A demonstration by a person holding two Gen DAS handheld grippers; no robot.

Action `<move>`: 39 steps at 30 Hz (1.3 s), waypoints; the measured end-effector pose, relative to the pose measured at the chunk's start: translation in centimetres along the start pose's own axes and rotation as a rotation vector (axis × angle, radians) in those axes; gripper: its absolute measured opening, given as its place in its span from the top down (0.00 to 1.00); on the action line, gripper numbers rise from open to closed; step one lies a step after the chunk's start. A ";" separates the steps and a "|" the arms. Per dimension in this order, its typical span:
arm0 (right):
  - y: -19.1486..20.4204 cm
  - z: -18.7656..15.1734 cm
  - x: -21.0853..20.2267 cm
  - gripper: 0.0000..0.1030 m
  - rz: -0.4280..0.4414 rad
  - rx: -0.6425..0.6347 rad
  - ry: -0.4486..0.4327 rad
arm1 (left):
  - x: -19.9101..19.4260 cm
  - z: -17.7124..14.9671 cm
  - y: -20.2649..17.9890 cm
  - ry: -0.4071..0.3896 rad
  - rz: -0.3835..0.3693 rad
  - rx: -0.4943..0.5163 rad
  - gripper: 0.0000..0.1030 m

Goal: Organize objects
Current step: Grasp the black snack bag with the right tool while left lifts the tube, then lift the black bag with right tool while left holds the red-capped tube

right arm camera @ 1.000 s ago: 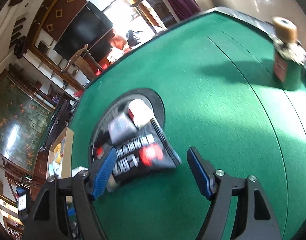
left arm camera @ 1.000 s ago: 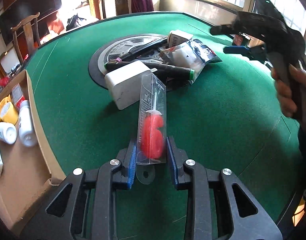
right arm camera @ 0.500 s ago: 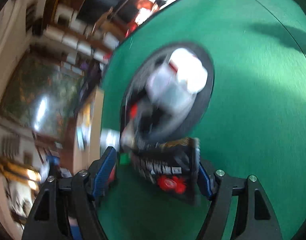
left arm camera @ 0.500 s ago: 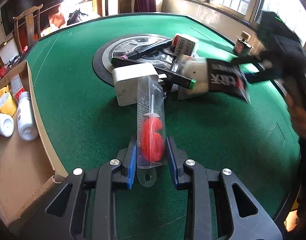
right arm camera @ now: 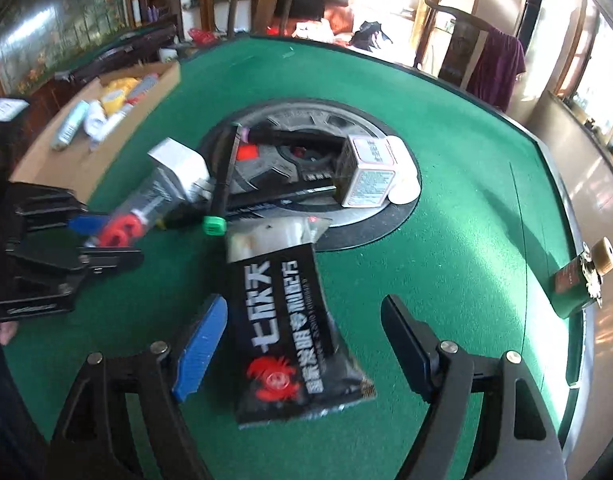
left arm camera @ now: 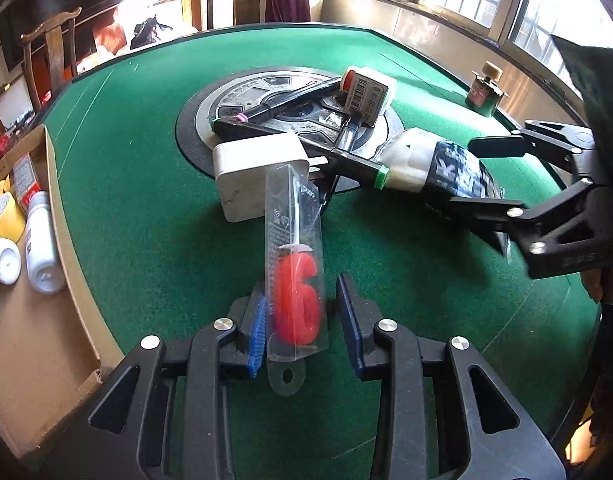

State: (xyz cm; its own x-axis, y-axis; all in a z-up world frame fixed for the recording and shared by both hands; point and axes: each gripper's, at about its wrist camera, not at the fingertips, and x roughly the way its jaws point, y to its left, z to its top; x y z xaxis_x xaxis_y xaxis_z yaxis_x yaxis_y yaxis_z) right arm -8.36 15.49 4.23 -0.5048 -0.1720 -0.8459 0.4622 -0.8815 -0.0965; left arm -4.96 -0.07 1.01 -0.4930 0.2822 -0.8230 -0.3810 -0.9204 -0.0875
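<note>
My left gripper (left arm camera: 304, 322) holds a clear packet with a red "6" candle (left arm camera: 296, 280) above the green table (left arm camera: 146, 216); the jaws sit slightly wider than the packet. It also shows in the right wrist view (right arm camera: 120, 230). My right gripper (right arm camera: 302, 340) is open around a black snack packet (right arm camera: 294, 336) lying on the felt. The packet also shows in the left wrist view (left arm camera: 446, 176). A white block (left arm camera: 258, 172), black markers (left arm camera: 290, 100) and a small labelled box (left arm camera: 366, 94) lie on the round centre plate (left arm camera: 234, 96).
A cardboard box (left arm camera: 30, 320) with white bottles (left arm camera: 42, 240) and yellow items stands at the table's left edge. A small green bottle (right arm camera: 578, 284) stands at the far right edge. Chairs surround the table.
My right gripper swung down to the table and now straddles the black packet, which has moved off the pile to the right. My left gripper's jaws have eased wider around the candle packet.
</note>
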 end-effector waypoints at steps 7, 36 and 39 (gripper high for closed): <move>-1.2 -1.0 1.2 0.54 0.040 0.071 -0.017 | 0.1 0.0 0.2 -0.025 0.016 -0.020 0.86; -1.8 -1.5 -1.2 0.56 0.023 0.194 -0.108 | -0.8 -0.3 0.8 -0.075 0.025 -0.057 0.88; -2.1 -1.6 -1.0 0.56 0.016 0.200 -0.095 | -0.6 -0.3 0.8 -0.067 0.029 -0.060 0.88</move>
State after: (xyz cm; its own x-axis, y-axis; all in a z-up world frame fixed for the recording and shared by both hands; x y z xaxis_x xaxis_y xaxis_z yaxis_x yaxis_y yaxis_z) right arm -7.69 18.21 4.41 -0.5692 -0.2186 -0.7926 0.3216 -0.9464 0.0300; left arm -4.70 -1.09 1.30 -0.5550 0.2712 -0.7864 -0.3194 -0.9424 -0.0996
